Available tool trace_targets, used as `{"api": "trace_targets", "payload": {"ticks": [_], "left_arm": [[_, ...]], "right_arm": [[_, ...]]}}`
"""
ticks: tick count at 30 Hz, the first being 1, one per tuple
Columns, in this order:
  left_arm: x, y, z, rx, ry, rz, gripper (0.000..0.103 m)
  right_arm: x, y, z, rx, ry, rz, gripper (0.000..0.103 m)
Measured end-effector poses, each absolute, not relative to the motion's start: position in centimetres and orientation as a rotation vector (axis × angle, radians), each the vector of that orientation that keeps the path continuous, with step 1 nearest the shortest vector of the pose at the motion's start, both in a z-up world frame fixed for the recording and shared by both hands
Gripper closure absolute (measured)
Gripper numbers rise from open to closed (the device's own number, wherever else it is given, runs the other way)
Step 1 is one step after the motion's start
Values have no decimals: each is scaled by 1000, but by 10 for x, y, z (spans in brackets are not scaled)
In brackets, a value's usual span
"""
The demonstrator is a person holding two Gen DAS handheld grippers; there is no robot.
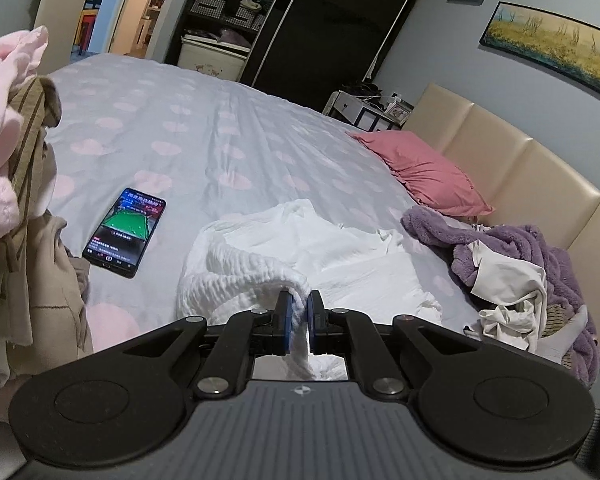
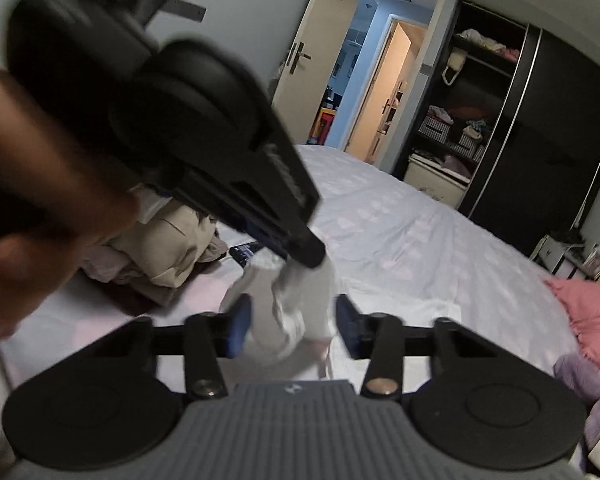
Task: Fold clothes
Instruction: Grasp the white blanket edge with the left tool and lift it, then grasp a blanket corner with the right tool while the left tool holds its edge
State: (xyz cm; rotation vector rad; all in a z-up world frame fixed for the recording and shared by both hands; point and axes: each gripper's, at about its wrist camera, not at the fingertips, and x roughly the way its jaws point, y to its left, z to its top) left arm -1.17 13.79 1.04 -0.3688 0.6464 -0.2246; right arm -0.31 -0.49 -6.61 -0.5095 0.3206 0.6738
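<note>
Plainly, the white garment (image 1: 300, 248) was a crinkled, thin thing, lying rumpled on the bed (image 1: 204, 120) at about 6 o'clock in the left wrist view. Its gathered, ribbed edge rose in a rope-like band from 9 o'clock toward the left tongs (image 1: 299, 306), which were closed on it, the blue pads pinching the cloth between them. The rest spread flat toward 3 o'clock, so its long axis ran roughly 9 to 3 across that view.

From the right wrist view, the same garment (image 2: 300, 304) hung lifted from the left tongs (image 2: 314, 258) as a narrow twisted column, long axis near 12 to 6, blurred. The right tongs (image 2: 292, 326) stood open on either side of that column; whether the pads touched it could not be told.

A phone (image 1: 125, 233) lay at 9 o'clock of the garment, a pink pillow (image 1: 424, 172) at 2 o'clock, a purple heap (image 1: 532, 264) at 3 o'clock.
</note>
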Motion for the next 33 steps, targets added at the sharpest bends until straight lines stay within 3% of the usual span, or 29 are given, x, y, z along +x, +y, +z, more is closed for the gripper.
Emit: {"api": "trace_targets", "payload": {"ticks": [2, 6, 8, 17, 22, 26, 30, 32, 33], "left_arm": [[-14, 140, 10, -373, 649, -227, 98], [-19, 148, 7, -391, 655, -238, 94], [-24, 148, 4, -380, 661, -226, 83], [-35, 128, -17, -302, 742, -165, 69], [-39, 107, -23, -155, 715, -125, 61], [-32, 98, -30, -69, 677, -125, 61], [-20, 97, -39, -77, 713, -115, 63], [-17, 107, -40, -133, 728, -114, 94], [-16, 113, -38, -168, 723, -116, 98]], "right_arm": [[1, 2, -69, -527, 316, 675, 98], [7, -4, -68, -500, 324, 676, 98], [10, -13, -65, -468, 342, 660, 98], [26, -36, -51, -340, 410, 640, 98], [28, -36, -49, -309, 424, 648, 99], [24, -41, -46, -267, 437, 666, 99], [20, -44, -41, -236, 433, 672, 99], [19, -47, -40, -225, 433, 667, 98], [19, -48, -40, -220, 436, 663, 98]]}}
